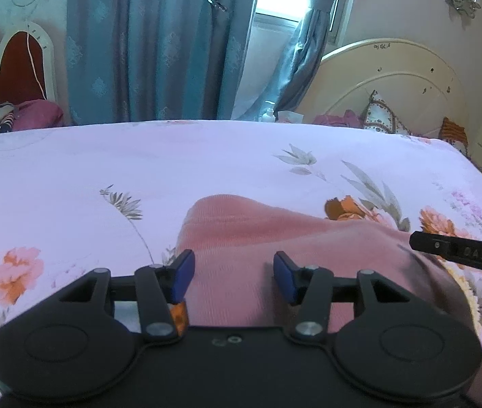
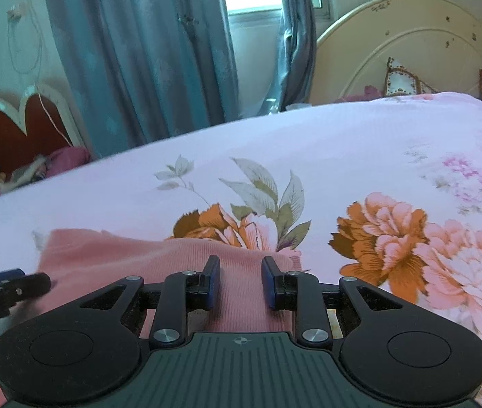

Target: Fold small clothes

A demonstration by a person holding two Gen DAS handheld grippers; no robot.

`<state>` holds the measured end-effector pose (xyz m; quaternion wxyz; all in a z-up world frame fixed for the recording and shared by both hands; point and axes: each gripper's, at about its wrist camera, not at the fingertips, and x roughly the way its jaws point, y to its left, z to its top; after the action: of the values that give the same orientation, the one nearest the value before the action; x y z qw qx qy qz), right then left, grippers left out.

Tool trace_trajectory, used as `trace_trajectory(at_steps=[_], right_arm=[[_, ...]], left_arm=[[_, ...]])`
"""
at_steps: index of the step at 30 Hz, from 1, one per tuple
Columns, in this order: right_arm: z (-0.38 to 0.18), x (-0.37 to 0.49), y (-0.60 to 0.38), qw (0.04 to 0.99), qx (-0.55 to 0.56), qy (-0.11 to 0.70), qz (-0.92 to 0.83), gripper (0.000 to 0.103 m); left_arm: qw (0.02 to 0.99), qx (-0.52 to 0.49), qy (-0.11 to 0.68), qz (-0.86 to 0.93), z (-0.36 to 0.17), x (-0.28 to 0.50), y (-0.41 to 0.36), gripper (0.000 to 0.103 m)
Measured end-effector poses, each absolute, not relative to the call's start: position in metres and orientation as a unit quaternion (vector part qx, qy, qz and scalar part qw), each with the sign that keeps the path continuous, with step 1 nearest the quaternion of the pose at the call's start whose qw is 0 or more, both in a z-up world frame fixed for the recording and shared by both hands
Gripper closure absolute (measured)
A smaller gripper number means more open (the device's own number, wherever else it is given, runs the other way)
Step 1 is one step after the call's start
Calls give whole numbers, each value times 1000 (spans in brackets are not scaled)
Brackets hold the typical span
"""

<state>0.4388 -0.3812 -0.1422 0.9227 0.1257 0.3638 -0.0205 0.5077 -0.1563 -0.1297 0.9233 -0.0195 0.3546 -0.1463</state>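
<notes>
A pink ribbed garment (image 1: 258, 238) lies on the floral bedsheet (image 1: 105, 163); it also shows in the right wrist view (image 2: 132, 258). My left gripper (image 1: 232, 273) is open, its blue pads low over the garment's near left part, holding nothing. My right gripper (image 2: 241, 282) is open with a narrower gap over the garment's right end. The right gripper's finger shows at the right edge of the left wrist view (image 1: 458, 250). The left gripper's finger shows at the left edge of the right wrist view (image 2: 6, 289).
The bedsheet (image 2: 343, 142) spreads wide beyond the garment. A cream headboard (image 1: 387, 78) with pillows (image 1: 382, 115) stands at the far right. Blue curtains (image 1: 159, 51) and a window are behind the bed. A red headboard (image 1: 6, 68) stands far left.
</notes>
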Motion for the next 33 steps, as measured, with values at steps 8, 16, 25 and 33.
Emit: trace_trajectory(at_steps=[8,16,25,33], right_arm=[[-129,397,-372,928,109,357,-1,76],[-156,384,-366,914,49,403,-24,76],[-138,357,-376,918,78,388,-11,76],[-127,304,-370,919,62,389,13,76]], left_arm=[[921,-12,355,-157,-122,478,-158,52],[925,45,351,-140,-132,460,-176,46],[926,49,349,-138,-121,438,-169,48],[922,42,354,-150,-126,392,-153,48]])
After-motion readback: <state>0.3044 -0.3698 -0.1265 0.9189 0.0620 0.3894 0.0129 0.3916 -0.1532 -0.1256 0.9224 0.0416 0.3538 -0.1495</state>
